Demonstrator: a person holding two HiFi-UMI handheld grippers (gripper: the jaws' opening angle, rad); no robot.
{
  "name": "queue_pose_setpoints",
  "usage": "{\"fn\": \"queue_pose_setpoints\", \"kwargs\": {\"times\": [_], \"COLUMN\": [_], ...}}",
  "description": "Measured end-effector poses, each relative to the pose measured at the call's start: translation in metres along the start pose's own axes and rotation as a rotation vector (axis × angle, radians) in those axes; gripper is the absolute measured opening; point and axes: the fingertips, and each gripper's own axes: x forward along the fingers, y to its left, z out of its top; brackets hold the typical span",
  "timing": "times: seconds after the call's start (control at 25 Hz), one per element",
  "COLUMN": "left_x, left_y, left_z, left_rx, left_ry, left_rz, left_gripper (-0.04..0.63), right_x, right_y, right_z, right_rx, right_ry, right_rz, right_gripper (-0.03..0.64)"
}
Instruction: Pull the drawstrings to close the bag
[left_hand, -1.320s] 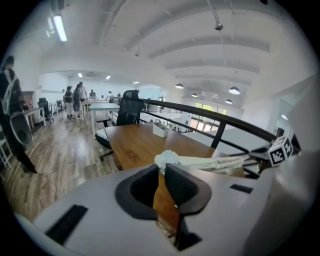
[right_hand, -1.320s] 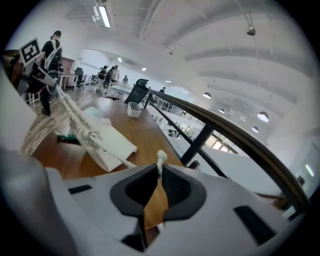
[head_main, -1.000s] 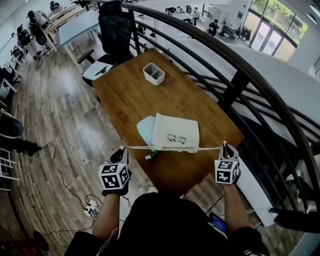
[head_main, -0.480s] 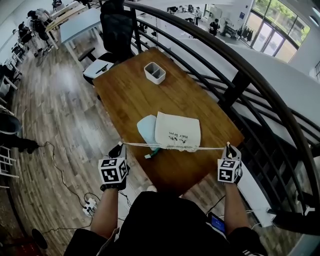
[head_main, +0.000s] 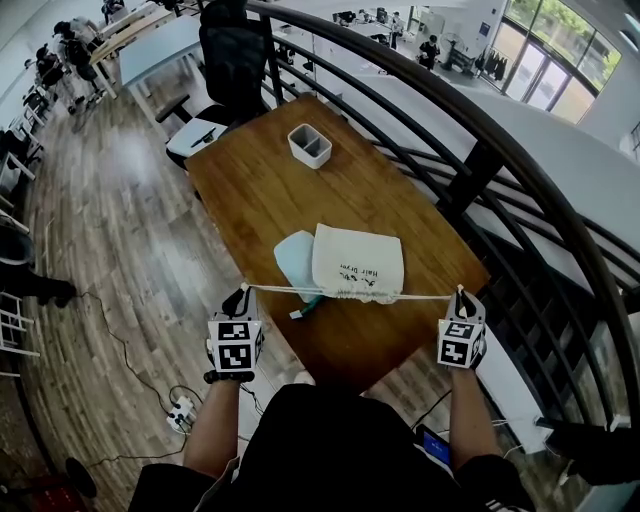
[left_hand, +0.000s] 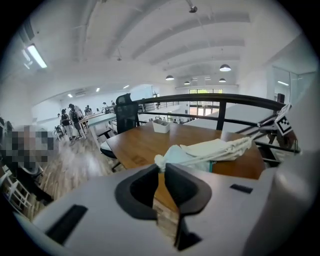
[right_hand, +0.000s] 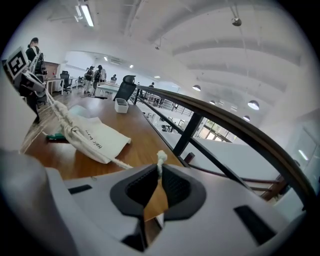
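A cream drawstring bag with small print lies near the front edge of the wooden table. Its mouth is gathered tight on a white cord that runs taut between both grippers. My left gripper is shut on the cord's knotted left end, off the table's left front corner. My right gripper is shut on the right end, just past the table's right corner. In the right gripper view the bag lies to the left, with the cord running toward the other gripper.
A light blue flat thing lies partly under the bag, with a teal piece by its front. A white two-part container stands at the table's far end, a black office chair behind it. A dark railing runs along the right.
The left gripper has rolled a little, so its marker cube faces the camera more squarely. The right gripper has drifted slightly outward. The cord stays taut and the bag's mouth gathered.
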Motion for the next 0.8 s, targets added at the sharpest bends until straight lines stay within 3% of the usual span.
{"fn": "queue_pose_setpoints", "kwargs": {"times": [0.24,0.32,0.44,0.56,0.8], "left_x": [0.001,0.001,0.009,0.016,0.014], "left_y": [0.0,0.005,0.006,-0.001,-0.001], "left_z": [0.002,0.005,0.007,0.004,0.017], "left_rx": [0.006,-0.04,-0.138,-0.115,-0.1], "left_ry": [0.005,-0.004,0.0,0.013,-0.005], "left_rz": [0.005,0.001,-0.041,-0.044,-0.052], "left_gripper": [0.048,0.048,0.048,0.048,0.048], "right_x": [-0.003,-0.008,-0.002,0.005,0.004], "right_y": [-0.002,-0.009,-0.03,-0.029,-0.01], "right_z": [-0.004,0.0,-0.004,-0.009,0.009], "right_rx": [-0.025,-0.035,0.066,0.092,0.064], "right_ry": [0.001,-0.033,-0.036,0.005,-0.025], "right_rz": [0.01,0.02,0.027,0.014,0.021], "right_gripper": [0.023,0.025,0.025,0.023,0.023]}}
